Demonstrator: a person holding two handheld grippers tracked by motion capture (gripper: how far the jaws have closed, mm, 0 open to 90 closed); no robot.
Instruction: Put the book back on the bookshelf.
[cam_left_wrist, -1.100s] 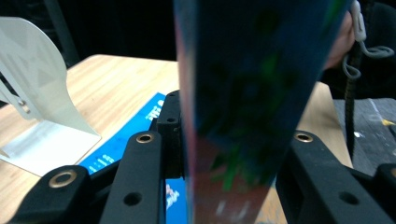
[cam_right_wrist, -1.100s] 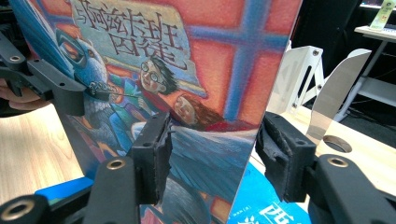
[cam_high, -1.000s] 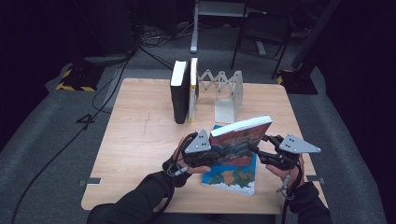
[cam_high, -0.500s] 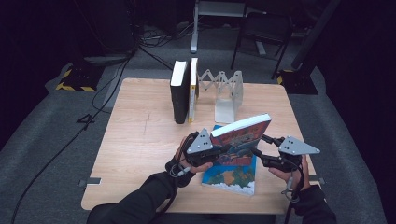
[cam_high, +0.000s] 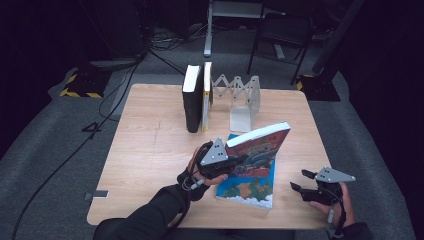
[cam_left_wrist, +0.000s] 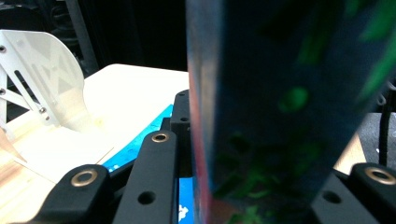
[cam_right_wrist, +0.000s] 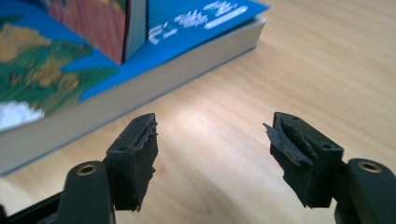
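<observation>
A colourful picture book (cam_high: 260, 144) is held tilted up on its edge, with my left gripper (cam_high: 239, 163) shut on its lower left end. In the left gripper view its dark cover (cam_left_wrist: 280, 116) stands between the black jaws. Under it a blue-covered book (cam_high: 247, 189) lies flat on the wooden table (cam_high: 150, 150). My right gripper (cam_high: 301, 181) stands open, right of the blue book near the table's front right corner, holding nothing. In the right gripper view, the open right gripper (cam_right_wrist: 212, 149) points at the blue book's page edge (cam_right_wrist: 140, 98).
At the back of the table a black book (cam_high: 191, 104) and a thin yellow-white book (cam_high: 206, 97) stand upright together. A white metal expanding book rack (cam_high: 241, 96) stands to their right. The left half of the table is bare wood.
My right gripper has come off the picture book's right end and drawn back to the right and toward the front edge. The left gripper still holds the book tilted.
</observation>
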